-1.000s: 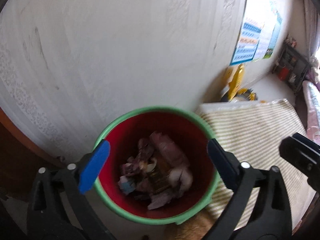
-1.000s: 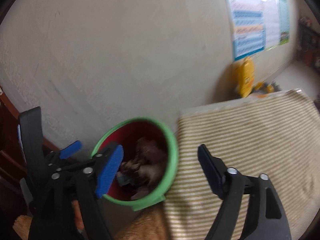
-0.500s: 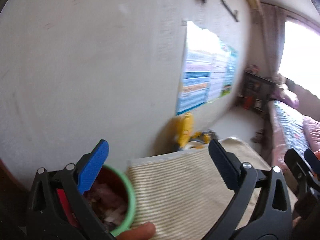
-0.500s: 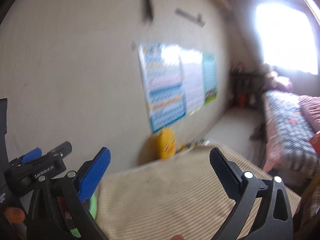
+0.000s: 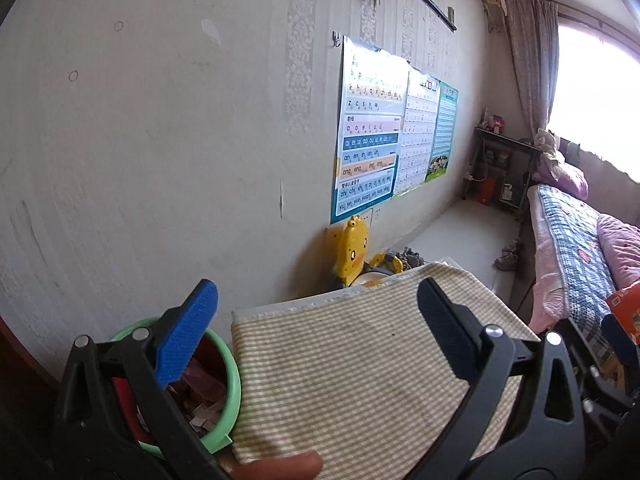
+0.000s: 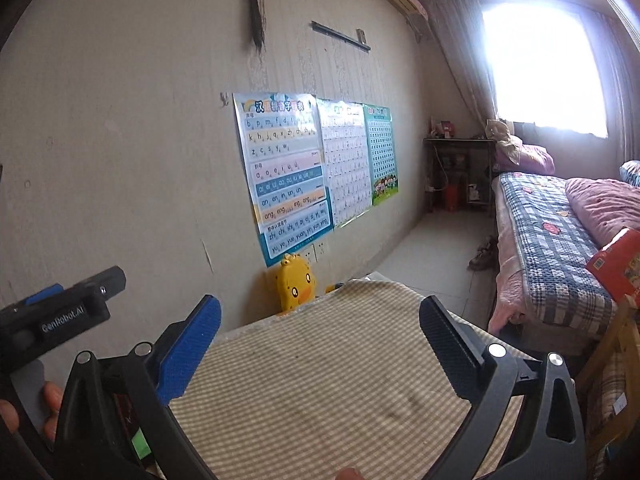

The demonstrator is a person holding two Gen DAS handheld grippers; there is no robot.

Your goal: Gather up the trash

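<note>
A red bin with a green rim (image 5: 230,376) stands at the lower left of the left wrist view, beside a striped cloth-covered table (image 5: 352,364). Crumpled wrappers and paper scraps (image 5: 200,400) lie inside it. My left gripper (image 5: 316,332) is open and empty, raised above the table edge, its blue left finger over the bin. My right gripper (image 6: 320,344) is open and empty above the same striped cloth (image 6: 320,392). In the right wrist view only a sliver of the bin's green rim (image 6: 140,444) shows behind the left finger. The left gripper's body (image 6: 60,316) appears at far left.
A wall with alphabet posters (image 6: 288,176) runs along the left. A yellow duck toy (image 6: 296,284) stands on the floor beyond the table. A bed with checked quilt (image 6: 552,240) lies at right, with a red box (image 6: 616,264) near it. A dark shelf (image 6: 456,168) stands at the back.
Both grippers have tilted up and away from the bin. The bin has slid from the centre of the left wrist view to the lower left corner. Both stay open and empty.
</note>
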